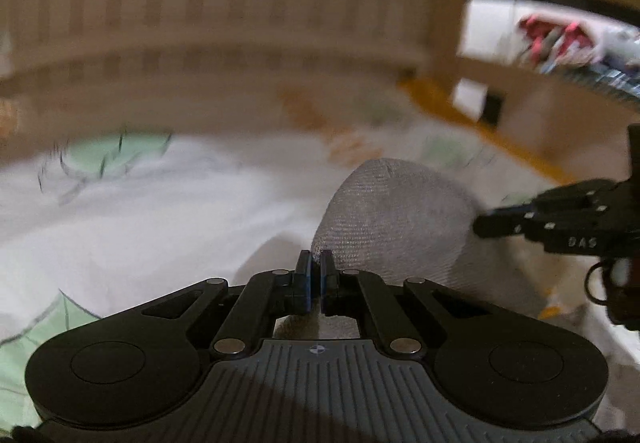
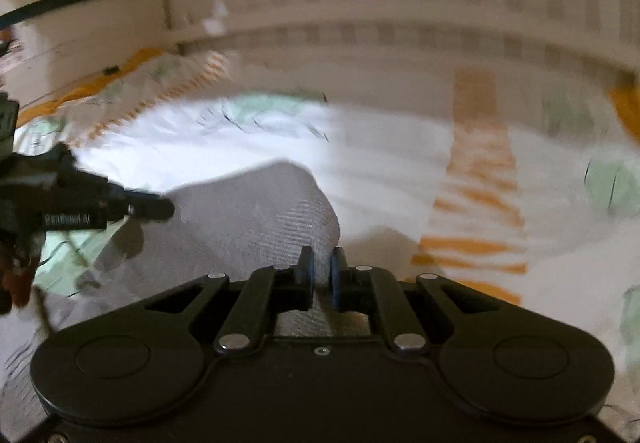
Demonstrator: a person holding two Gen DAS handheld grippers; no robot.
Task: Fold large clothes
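Both grippers are pinching the same grey, waffle-textured knit garment (image 1: 392, 219), one at each side, and it looks to me as though the cloth is being carried taut between them so a fold can be laid without the fabric bunching. The left gripper (image 1: 315, 271) has its blue-padded fingers pressed nearly together on a corner of the grey cloth, which balloons up just beyond the fingertips and spreads off toward the other tool. The right gripper (image 2: 321, 271) is nipped down on the opposite edge, with a thin strip of the knit showing in the narrow gap between its pads; from there the garment runs away to the left of it, toward its partner.

Everything hangs above the white bed sheet with pale green and orange prints (image 2: 380, 147), and the garment is lifted off that sheet at the held ends, sagging down to it between them. Behind the sheet stands a beige slatted headboard (image 1: 224, 3). The surroundings are heavily smeared, so I judge both hands are mid-swing; I can't tell how much of the garment lies on the sheet.
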